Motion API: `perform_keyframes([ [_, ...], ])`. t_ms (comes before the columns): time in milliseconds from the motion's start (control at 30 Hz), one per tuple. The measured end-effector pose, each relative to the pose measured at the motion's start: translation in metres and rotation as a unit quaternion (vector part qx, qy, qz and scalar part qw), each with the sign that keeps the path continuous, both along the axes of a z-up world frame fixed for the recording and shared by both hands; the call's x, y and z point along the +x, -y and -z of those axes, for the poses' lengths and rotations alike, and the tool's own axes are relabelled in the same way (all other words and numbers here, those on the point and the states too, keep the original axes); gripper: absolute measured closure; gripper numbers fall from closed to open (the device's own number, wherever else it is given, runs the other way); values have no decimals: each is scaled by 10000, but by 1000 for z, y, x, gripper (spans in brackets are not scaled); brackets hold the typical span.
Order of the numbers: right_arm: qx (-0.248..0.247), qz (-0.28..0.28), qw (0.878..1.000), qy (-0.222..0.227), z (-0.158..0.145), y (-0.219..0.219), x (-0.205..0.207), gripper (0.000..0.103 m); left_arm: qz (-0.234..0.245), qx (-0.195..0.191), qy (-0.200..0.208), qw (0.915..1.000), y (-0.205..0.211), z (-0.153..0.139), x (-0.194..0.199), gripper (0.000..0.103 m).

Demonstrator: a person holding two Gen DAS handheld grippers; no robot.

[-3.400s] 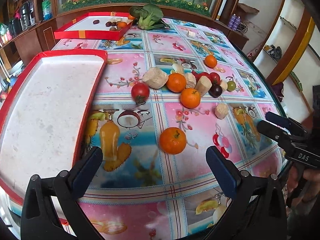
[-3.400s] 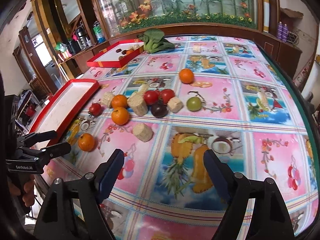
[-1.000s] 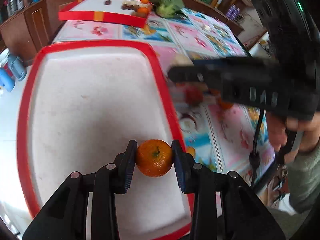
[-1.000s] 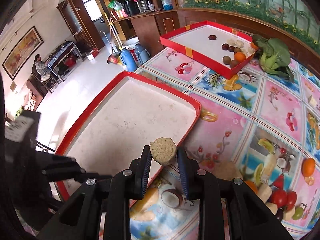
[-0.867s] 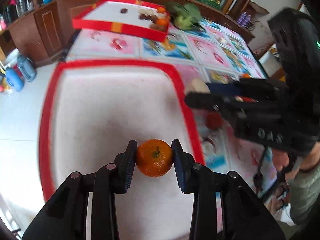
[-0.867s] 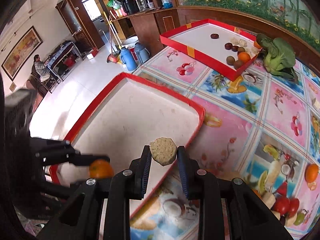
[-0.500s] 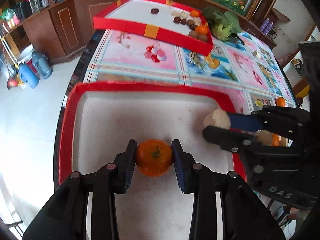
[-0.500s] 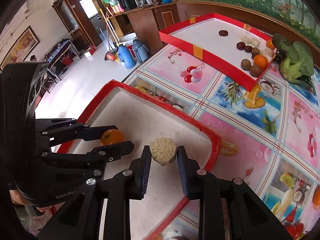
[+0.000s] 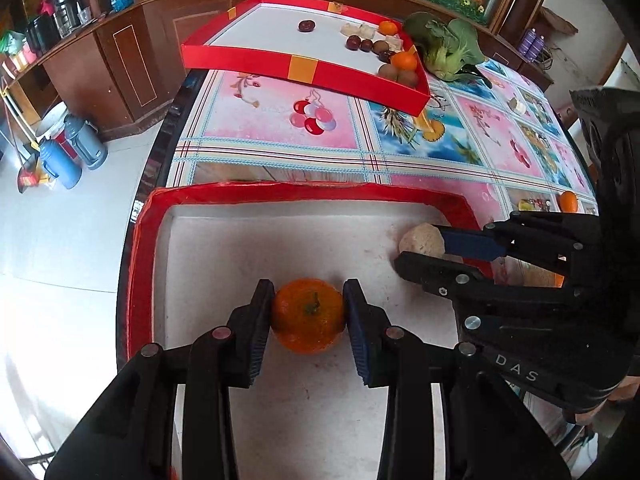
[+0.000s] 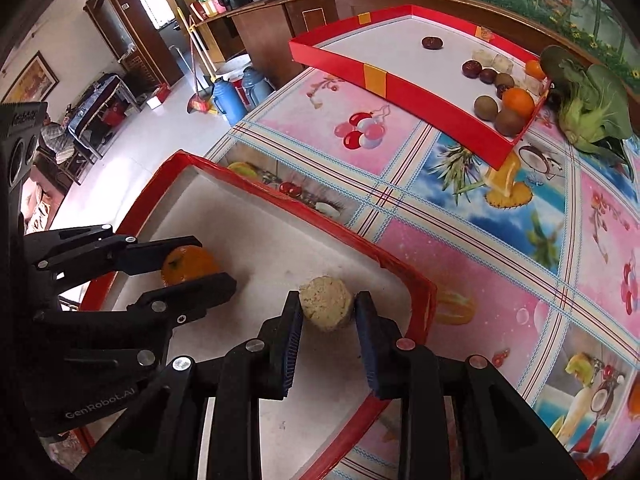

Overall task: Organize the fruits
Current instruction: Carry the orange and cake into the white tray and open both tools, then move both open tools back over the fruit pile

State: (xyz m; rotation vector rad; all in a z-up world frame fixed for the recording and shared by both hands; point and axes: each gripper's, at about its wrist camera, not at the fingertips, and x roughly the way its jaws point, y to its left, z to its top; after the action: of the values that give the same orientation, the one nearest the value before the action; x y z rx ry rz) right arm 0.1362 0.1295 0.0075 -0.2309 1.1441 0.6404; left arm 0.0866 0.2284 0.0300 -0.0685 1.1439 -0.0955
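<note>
Left wrist view: your left gripper [image 9: 309, 316] has its two blue ribbed pads pressed on the sides of one round, dimpled orange [image 9: 308, 314], low over the white floor of the near red-rimmed tray [image 9: 144, 248] at lower centre; whether the fruit touches the floor you cannot tell. At the right edge, your right gripper [image 9: 420, 248] holds one pale, rough-grained chunk [image 9: 420, 240], partly covered by its lower finger. Beyond it, an orange fruit [image 9: 568, 201] is cut off by the black housing. Upper centre, the far red box [image 9: 304, 68] holds about ten small pieces, two of them orange, the rest dark or pale and too small to name. One leafy green vegetable [image 9: 448, 48] lies beside it on the glossy fruit-print tablecloth [image 9: 272, 120].

Right wrist view: your right gripper [image 10: 328, 312], at lower centre, has its jaws just easing apart, the faceted fibrous chunk [image 10: 327, 308] still between the pads inside the tray's [image 10: 400, 272] right corner. Left of centre, the left gripper [image 10: 200, 268] grips the orange [image 10: 188, 266], half hidden by its fingers. The far box [image 10: 376, 76] and vegetable [image 10: 588, 108] sit upper right; printing at the lower right is cut off.
</note>
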Motion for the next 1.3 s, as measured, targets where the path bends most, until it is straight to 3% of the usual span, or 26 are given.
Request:
perform_keyframes([
  [167,-9,76,10000,2,-2,4,-2,73,-17,72,-20,10000,2,0,1,68],
  [200,4,101,9999,43,-5,6,-3,70,-23,98,-27,9999,2,0,1,57],
  [267,27,147,9999,77,-10,10,-5,68,-95,140,-20,9999,1,1,0,46],
  [400,124,253,9995,159,-24,20,-9,58,-198,72,-52,9998,-3,2,-2,39],
  [667,146,419,9989,114,-38,43,-23,53,-176,27,-171,9997,3,-2,-13,39],
  [767,183,478,9987,60,-40,56,-32,49,-171,46,-196,9997,7,-4,-20,29],
  [1300,364,1021,9938,239,-58,142,-82,41,138,156,-70,9998,46,-25,-65,29],
])
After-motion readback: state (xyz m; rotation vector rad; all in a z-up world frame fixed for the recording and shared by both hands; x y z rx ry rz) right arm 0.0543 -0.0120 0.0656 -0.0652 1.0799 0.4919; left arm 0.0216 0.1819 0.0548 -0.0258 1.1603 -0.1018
